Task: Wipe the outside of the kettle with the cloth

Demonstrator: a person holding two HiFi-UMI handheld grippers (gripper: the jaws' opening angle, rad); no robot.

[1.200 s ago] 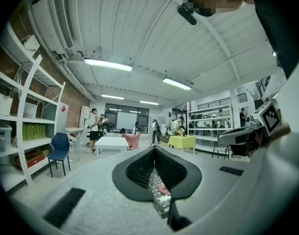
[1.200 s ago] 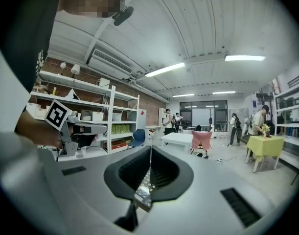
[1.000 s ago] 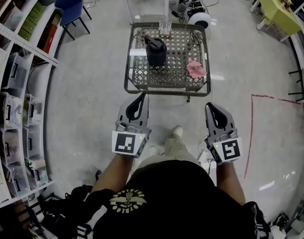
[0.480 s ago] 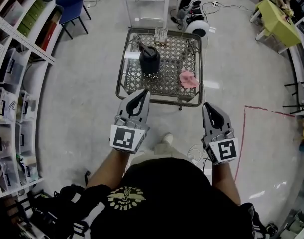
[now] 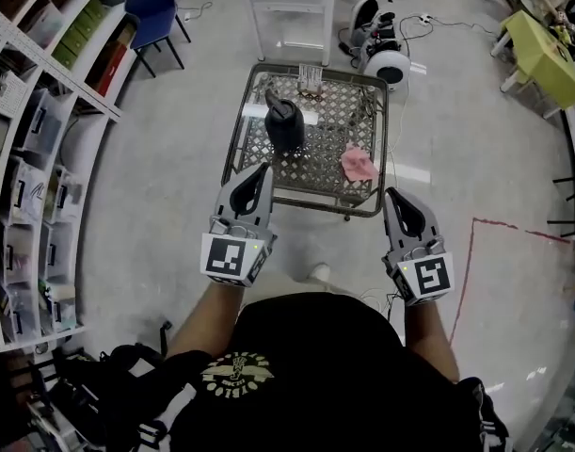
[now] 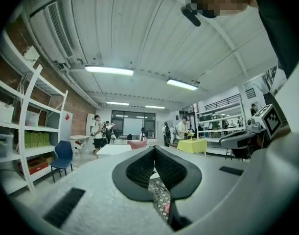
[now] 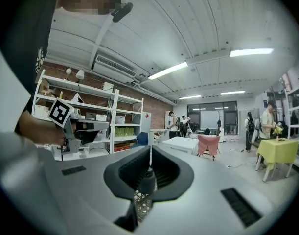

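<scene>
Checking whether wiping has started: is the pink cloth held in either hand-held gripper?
No, the cloth lies on the table beside the kettle, apart from the left hand-held gripper and right hand-held gripper.

black kettle upright on table, pink cloth nearby.

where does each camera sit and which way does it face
Head view: on the head, steeply down at table, kettle, cloth; shows torso, arms, left gripper, right gripper.
Left gripper view: on that gripper, level past its shut jaws toward the table; right gripper at right.
Right gripper view: on that gripper, level, kettle beyond its shut jaws; left gripper at left.
Shared: all three show the table.
</scene>
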